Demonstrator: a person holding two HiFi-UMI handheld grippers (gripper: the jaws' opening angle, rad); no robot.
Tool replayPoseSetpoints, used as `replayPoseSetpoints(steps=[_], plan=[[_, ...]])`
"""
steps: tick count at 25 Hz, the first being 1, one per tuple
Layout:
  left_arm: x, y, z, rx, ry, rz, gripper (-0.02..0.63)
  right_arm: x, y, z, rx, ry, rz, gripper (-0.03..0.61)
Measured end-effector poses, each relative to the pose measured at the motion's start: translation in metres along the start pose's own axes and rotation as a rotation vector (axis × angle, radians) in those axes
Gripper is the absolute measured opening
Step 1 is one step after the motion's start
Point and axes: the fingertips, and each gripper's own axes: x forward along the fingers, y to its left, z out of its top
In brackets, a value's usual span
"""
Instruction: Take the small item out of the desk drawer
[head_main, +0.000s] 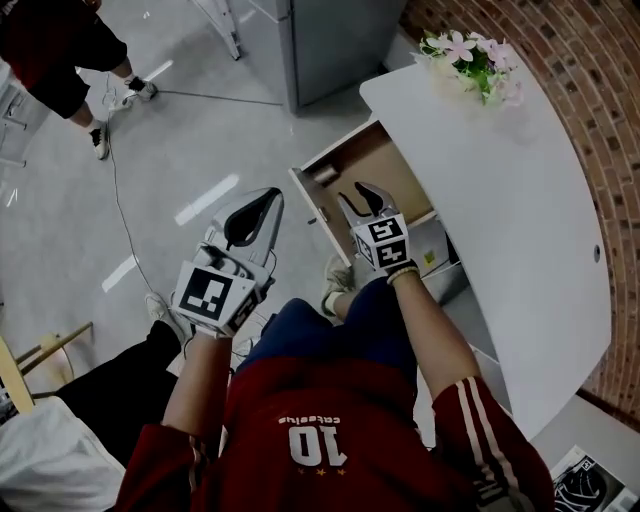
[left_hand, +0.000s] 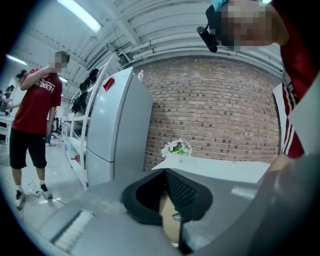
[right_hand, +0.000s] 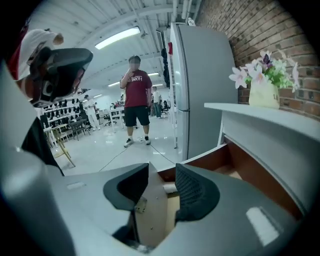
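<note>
The white curved desk (head_main: 520, 200) has its wooden drawer (head_main: 372, 158) pulled out toward the floor. A small pale roll-shaped item (right_hand: 169, 188) lies inside by the front panel, and shows in the head view as a light spot (head_main: 324, 175). My right gripper (head_main: 362, 194) hangs open over the drawer's front. In the right gripper view (right_hand: 162, 167) the panel's edge runs between the jaws without being pressed. My left gripper (head_main: 274, 196) is out over the floor left of the drawer, its tips meeting on nothing (left_hand: 165, 172).
A pot of pink flowers (head_main: 470, 58) stands at the desk's far end against the brick wall. A grey refrigerator (head_main: 320, 40) stands beyond the drawer. A person in red (head_main: 60, 50) stands on the floor, where a cable (head_main: 120, 200) runs. A wooden chair (head_main: 40, 352) is at left.
</note>
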Motion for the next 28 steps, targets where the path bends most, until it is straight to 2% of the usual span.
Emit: replayPoseSetpoints(steps=[13,19,23,28], plan=[[0.078,0.041,-0.108,0.031,0.027,0.01,0.003,0.139,-0.041,-0.086,0.06,0.101,0.055,0.164],[0.094,0.053,-0.13,0.015,0.038,0.039,0.003,0.171,-0.053,-0.108,0.081,0.134,0.059,0.17],[0.099,0.056,-0.135,0.011,0.043,0.04,0.003,0.181,-0.048,-0.108,0.078,0.145,0.078,0.17],[0.097,0.057,-0.131,0.022,0.056,0.037,0.003,0.187,-0.049,-0.116,0.062,0.209,0.036,0.167]])
